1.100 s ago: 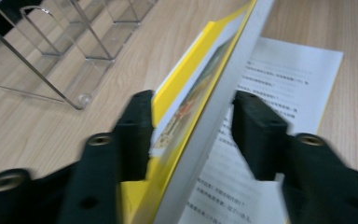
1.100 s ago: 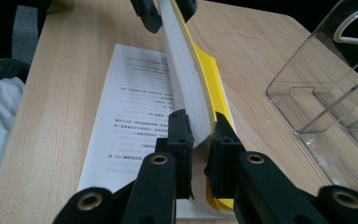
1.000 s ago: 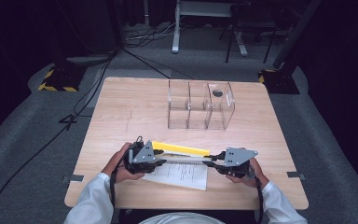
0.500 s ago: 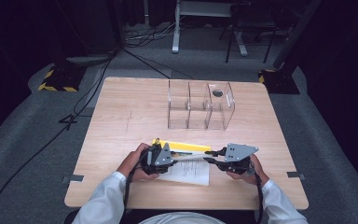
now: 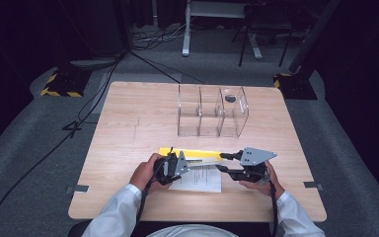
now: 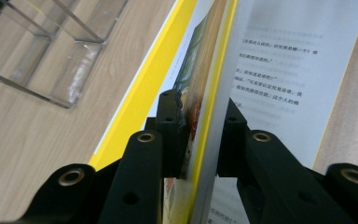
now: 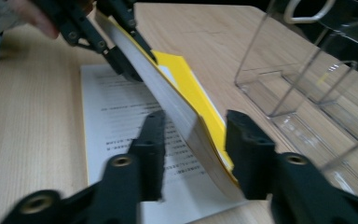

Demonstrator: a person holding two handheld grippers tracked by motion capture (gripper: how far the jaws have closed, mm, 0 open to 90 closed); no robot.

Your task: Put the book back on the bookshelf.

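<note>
High overview; close jaw cameras, shared book [image 5: 197, 154].

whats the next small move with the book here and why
Probably close the right gripper on the raised stack of pages. The left gripper already pinches that stack, while the right's jaws have just been opening and straddle its edge without pressing, above the open page.

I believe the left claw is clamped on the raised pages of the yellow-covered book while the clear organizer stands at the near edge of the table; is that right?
Not quite: the clear organizer stands toward the far side of the table, as the high view shows. The left claw is indeed clamped on the raised pages of the yellow-covered book.
</note>
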